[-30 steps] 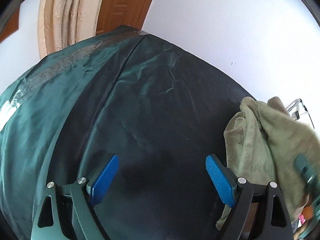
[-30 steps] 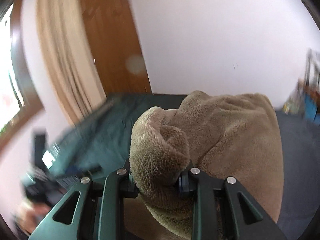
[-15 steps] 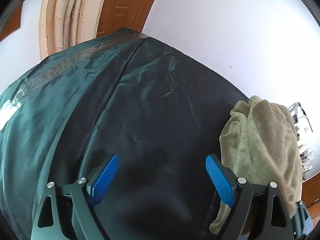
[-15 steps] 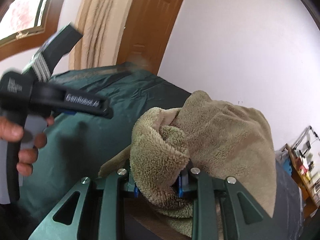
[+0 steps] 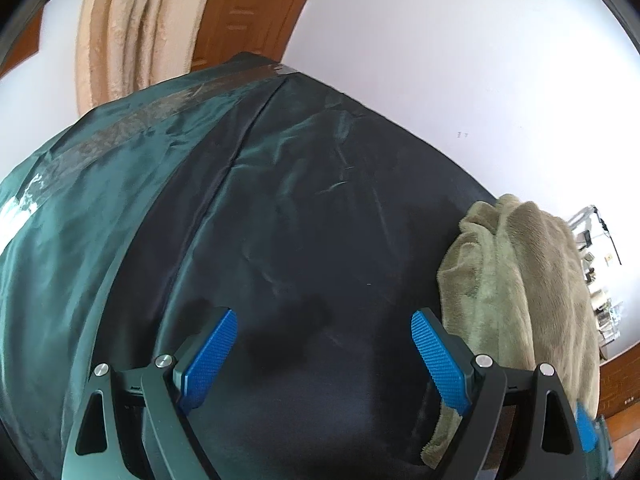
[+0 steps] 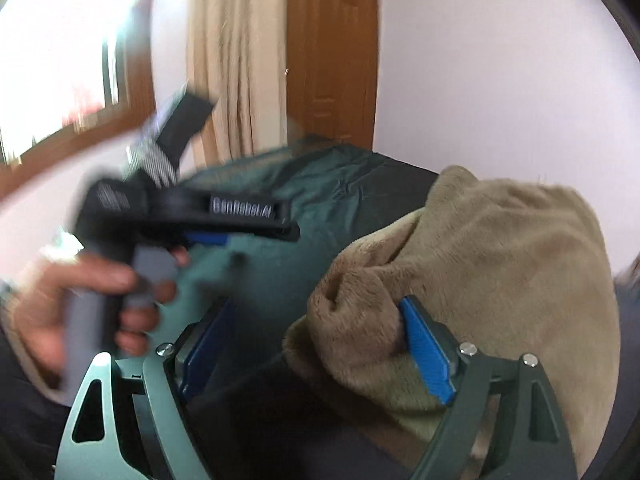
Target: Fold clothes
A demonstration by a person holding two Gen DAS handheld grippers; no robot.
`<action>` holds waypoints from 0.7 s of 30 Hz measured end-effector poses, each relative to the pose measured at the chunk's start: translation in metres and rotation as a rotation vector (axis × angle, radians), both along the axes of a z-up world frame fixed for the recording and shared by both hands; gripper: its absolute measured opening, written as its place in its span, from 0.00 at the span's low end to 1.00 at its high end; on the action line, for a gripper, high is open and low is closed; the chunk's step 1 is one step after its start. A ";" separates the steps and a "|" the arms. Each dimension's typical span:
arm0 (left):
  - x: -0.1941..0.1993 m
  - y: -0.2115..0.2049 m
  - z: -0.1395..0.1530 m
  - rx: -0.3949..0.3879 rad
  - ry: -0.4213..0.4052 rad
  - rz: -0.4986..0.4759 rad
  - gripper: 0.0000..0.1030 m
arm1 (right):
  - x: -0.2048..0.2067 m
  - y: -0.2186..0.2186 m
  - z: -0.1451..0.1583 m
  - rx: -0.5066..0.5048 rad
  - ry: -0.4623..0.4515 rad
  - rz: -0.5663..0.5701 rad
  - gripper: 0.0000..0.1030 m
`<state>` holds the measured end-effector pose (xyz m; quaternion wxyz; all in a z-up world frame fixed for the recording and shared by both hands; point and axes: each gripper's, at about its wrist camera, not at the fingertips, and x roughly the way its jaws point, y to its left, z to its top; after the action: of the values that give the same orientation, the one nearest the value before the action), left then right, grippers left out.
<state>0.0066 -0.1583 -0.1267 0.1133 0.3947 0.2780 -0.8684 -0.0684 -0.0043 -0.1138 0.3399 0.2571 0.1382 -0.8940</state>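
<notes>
My right gripper (image 6: 320, 344) has its jaws spread wide, the fleece (image 6: 500, 256) bunched against the right pad but not pinched. My left gripper (image 5: 324, 350) is also released, holding nothing above the green sheet (image 5: 280, 216). The fleece sits heaped at the sheet's right edge. Beyond are the curtain (image 5: 132, 28) and door (image 5: 256, 4).

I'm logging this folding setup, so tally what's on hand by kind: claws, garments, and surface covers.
Claws: 2, the left claw open over the cover, the right claw open beside the garment.
Fleece garments: 1, the olive-tan fleece garment.
Covers: 1, the dark green satin cover.
Total: 4.
</notes>
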 end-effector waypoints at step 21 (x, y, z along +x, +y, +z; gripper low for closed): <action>0.004 0.004 0.004 0.009 0.054 -0.009 0.88 | -0.005 -0.011 0.017 -0.033 0.035 -0.005 0.76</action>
<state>0.0104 -0.1541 -0.1223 0.1004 0.3730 0.2830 -0.8779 -0.0739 -0.0150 -0.0965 0.3395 0.2363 0.1289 -0.9013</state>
